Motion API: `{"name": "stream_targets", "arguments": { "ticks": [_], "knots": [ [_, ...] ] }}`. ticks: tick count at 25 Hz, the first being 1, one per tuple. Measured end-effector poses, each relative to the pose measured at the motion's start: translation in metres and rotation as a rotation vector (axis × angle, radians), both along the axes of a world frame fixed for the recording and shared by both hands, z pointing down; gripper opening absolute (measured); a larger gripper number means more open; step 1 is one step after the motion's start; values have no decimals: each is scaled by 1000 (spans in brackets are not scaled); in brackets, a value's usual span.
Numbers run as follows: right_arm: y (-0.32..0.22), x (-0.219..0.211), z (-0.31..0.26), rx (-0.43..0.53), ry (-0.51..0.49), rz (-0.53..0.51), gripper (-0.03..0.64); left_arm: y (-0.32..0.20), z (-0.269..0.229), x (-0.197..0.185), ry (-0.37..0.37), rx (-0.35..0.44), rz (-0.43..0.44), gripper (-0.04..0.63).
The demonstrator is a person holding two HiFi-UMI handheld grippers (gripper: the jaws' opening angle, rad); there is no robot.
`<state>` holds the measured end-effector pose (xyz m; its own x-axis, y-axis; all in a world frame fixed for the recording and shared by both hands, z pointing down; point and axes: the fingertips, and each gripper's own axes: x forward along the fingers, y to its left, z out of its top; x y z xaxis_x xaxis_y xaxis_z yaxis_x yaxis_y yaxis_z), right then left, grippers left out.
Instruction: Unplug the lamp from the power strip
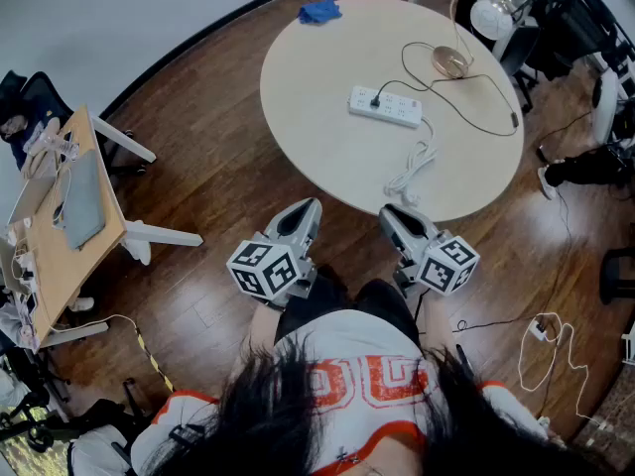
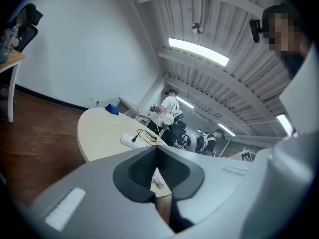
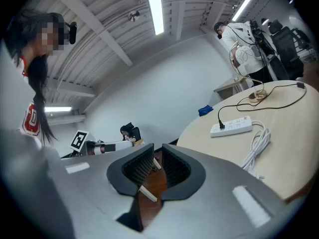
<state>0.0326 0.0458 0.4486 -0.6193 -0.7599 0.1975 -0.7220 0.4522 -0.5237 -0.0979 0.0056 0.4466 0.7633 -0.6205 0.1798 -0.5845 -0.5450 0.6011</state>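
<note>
Currently I hold both tongs just short of the near rim of the round beige counter [image 1: 317,87], touching nothing. My left tongs [image 1: 306,209] have their dark pads closed together at the tips, with nothing between them. My right tongs [image 1: 394,214] stand a narrow slit apart, also empty. Well ahead of both, on the counter, lies the long white plastic power strip [image 1: 385,106]. The lamp's black plug [image 1: 375,100] sits in it towards the left tongs' side. The strip's bundled white cable [image 1: 412,172] lies just ahead of the right tongs.

Side by side, left tool [image 1: 304,208] closed, right tool [image 1: 393,212] slightly parted, empty.
</note>
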Motion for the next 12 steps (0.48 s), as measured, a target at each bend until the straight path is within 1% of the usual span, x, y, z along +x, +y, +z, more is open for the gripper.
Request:
{"name": "stream_targets", "arguments": {
  "ticks": [3, 8, 12],
  "knots": [
    [-15, 2, -1, -9, 17, -8, 52, -12, -2, 0, 28, -7, -15, 0],
    [-45, 16, 3, -15, 43, 1, 52, -32, 4, 9, 31, -29, -6, 0],
    [-78, 29, 8, -14, 87, -18, 52, -49, 10, 17, 22, -46, 3, 0]
  ]
}}
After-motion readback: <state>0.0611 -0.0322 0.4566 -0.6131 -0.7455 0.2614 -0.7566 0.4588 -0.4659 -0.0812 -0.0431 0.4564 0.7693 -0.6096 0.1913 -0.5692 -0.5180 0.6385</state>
